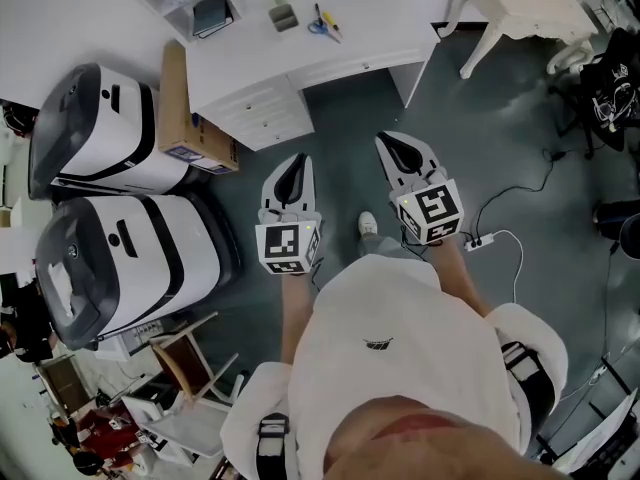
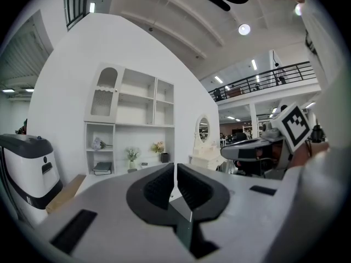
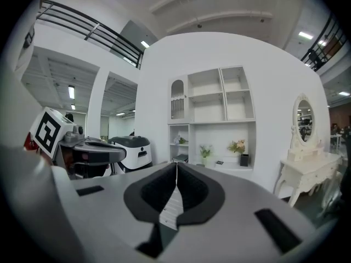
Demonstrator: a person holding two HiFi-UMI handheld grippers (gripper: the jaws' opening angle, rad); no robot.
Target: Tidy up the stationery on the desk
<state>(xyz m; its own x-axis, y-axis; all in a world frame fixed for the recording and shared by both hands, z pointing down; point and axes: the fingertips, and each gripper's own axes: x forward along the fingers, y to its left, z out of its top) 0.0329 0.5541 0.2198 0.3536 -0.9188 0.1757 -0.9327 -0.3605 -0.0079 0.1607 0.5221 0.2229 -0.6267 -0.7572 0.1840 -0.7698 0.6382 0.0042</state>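
Observation:
A white desk [image 1: 380, 28] with a shelf unit stands ahead across the grey floor. On it lie blue-and-yellow scissors [image 1: 322, 25], a dark notebook [image 1: 211, 13] and a small grey box [image 1: 283, 16]. My left gripper [image 1: 297, 160] and right gripper [image 1: 393, 143] are held side by side over the floor, well short of the desk, both pointing at it. Each is shut with nothing between its jaws. In the left gripper view the left gripper [image 2: 175, 166] faces the shelves, where the notebook [image 2: 102, 168] shows. The right gripper [image 3: 176, 164] faces the same shelves and a dark cup [image 3: 244, 159].
A cardboard box [image 1: 178, 103] leans against the desk's left side beside its drawers [image 1: 262, 116]. Two large white-and-black machines [image 1: 105, 133] [image 1: 120, 253] stand at the left. A white dressing table [image 1: 525, 3] stands at the right, and a power strip [image 1: 476, 241] with cables lies on the floor.

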